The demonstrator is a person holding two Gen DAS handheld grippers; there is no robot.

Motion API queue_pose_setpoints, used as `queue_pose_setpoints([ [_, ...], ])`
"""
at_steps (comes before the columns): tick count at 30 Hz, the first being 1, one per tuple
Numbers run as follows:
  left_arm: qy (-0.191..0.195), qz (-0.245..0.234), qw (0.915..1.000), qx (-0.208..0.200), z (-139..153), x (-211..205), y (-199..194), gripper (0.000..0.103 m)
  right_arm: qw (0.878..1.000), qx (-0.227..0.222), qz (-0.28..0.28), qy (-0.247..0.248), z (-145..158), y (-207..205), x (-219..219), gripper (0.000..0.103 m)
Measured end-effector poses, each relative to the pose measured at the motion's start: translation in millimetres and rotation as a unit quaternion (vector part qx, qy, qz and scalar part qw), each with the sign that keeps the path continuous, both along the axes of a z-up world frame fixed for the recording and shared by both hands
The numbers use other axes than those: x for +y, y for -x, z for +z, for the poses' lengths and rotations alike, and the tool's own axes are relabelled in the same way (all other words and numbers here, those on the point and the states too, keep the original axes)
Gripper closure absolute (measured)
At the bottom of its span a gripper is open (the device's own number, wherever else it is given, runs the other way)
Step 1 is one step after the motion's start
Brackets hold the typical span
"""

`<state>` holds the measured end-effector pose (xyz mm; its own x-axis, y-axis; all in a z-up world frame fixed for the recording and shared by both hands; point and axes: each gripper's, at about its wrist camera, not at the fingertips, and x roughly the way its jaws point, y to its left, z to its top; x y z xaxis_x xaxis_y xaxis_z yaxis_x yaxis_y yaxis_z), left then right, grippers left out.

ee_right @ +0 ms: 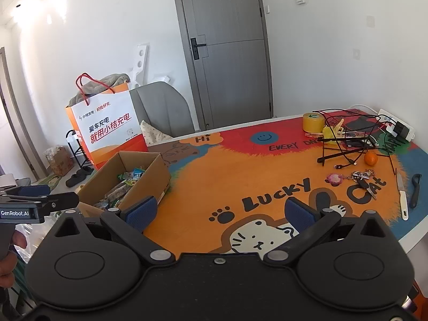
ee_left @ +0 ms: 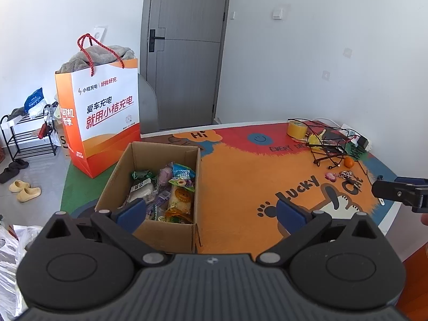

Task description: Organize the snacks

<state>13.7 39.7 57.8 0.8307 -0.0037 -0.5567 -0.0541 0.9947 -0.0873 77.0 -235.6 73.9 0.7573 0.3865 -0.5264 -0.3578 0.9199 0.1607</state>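
An open cardboard box [ee_left: 196, 187] sits on the left of the colourful table mat and holds several wrapped snacks [ee_left: 171, 192]. It also shows in the right wrist view [ee_right: 149, 176]. My left gripper [ee_left: 211, 212] is open and empty, just in front of and above the box's near edge. My right gripper [ee_right: 220, 214] is open and empty, over the mat's cat picture, right of the box. The right gripper also shows at the right edge of the left wrist view [ee_left: 401, 191]. The left gripper also shows at the left edge of the right wrist view [ee_right: 40, 200].
An orange and white paper bag [ee_left: 104, 115] stands behind the box. At the back right lie a yellow tape roll [ee_right: 314, 121], tangled cables [ee_right: 345, 144], a small orange [ee_right: 371, 158], keys [ee_right: 362, 178], and a knife [ee_right: 402, 198]. A grey door [ee_right: 230, 50] is behind the table.
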Motion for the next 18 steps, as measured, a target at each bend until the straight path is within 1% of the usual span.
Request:
queue_pose_setpoints([
  [8, 0.0, -0.003, 1.0, 0.003, -2.4, 1.3, -1.8, 0.0, 1.0, 0.004, 0.002, 0.003, -0.6, -0.1, 2.0, 0.0],
  [11, -0.009, 0.002, 1.0, 0.001, -2.4, 0.3, -1.1, 0.0, 1.0, 0.004, 0.002, 0.003, -0.2, 0.3, 3.0, 0.0],
  [18, -0.006, -0.001, 1.0, 0.003, -3.7, 0.2, -0.9, 0.0, 1.0, 0.007, 0.008, 0.007, -2.1, -0.3, 6.5, 0.0],
])
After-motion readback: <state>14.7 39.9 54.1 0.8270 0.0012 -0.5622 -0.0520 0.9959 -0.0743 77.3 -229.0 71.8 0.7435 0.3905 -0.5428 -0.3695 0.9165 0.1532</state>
